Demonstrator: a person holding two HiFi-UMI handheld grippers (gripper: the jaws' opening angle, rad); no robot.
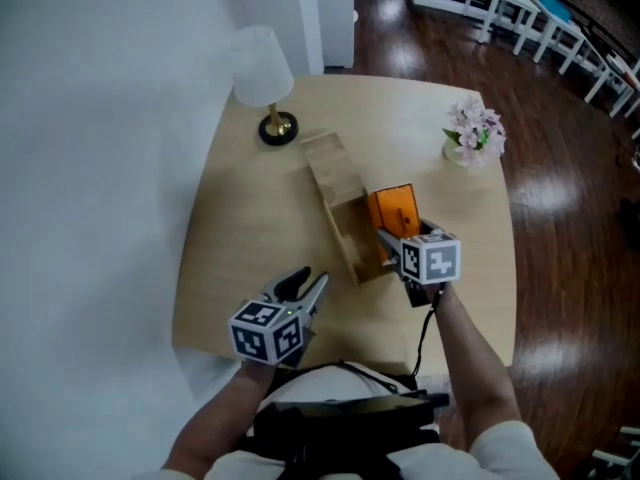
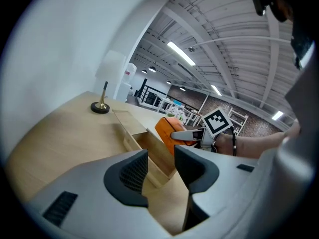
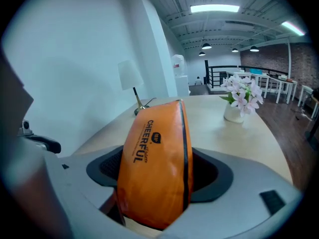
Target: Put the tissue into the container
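An orange tissue pack (image 1: 393,211) stands on edge between the pads of my right gripper (image 1: 396,234), which is shut on it. The right gripper view shows the pack (image 3: 157,158) filling the gap between the jaws. It hangs by the right wall of an open wooden container (image 1: 348,230) in the middle of the table; I cannot tell whether they touch. My left gripper (image 1: 306,287) is open and holds nothing, near the table's front edge, left of the container. From there I see the container (image 2: 144,143), the pack (image 2: 167,128) and the right gripper (image 2: 192,133).
A white lamp (image 1: 262,68) on a brass base stands at the back left of the pale wooden table (image 1: 240,228). A small vase of pink flowers (image 1: 475,133) sits at the back right. A white wall runs along the left, dark wooden floor on the right.
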